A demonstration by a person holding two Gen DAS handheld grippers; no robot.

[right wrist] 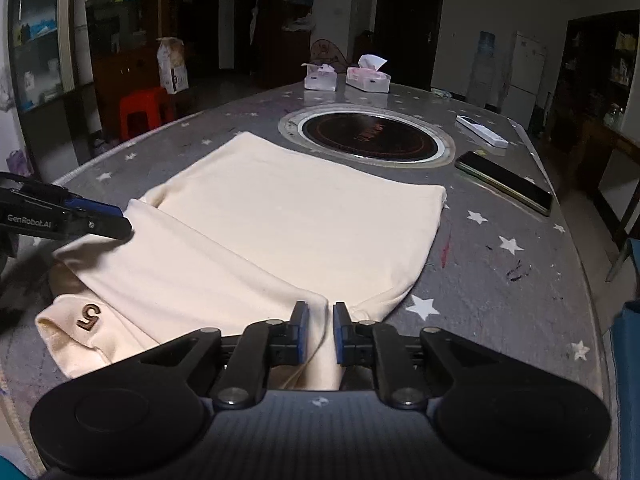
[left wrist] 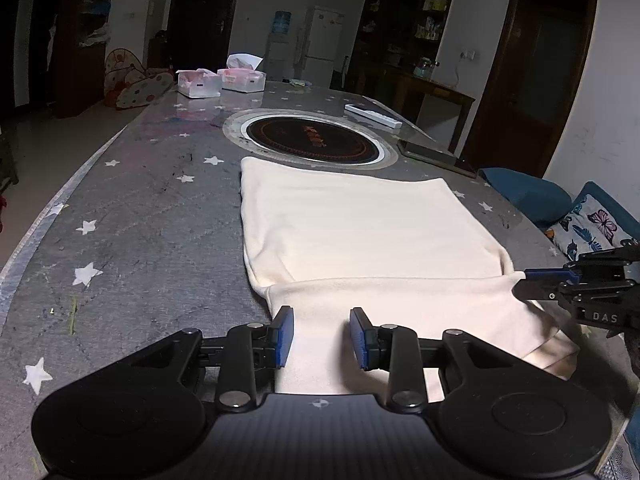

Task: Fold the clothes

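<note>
A cream garment lies flat on the grey star-print table, with its near part folded over. A brown "5" patch shows on its near left corner. In the left wrist view my left gripper straddles the near folded edge. Its blue pads stand apart with cloth lying between and under them, and they do not press on it. At the near right corner my right gripper has its pads close together, pinching a ridge of the garment. Each gripper shows from the side in the other's view: the right gripper and the left gripper.
A round black hob is set into the table just beyond the garment. A phone and a white strip lie at the right, two tissue boxes at the far end. A blue sofa cushion is beside the table's right edge.
</note>
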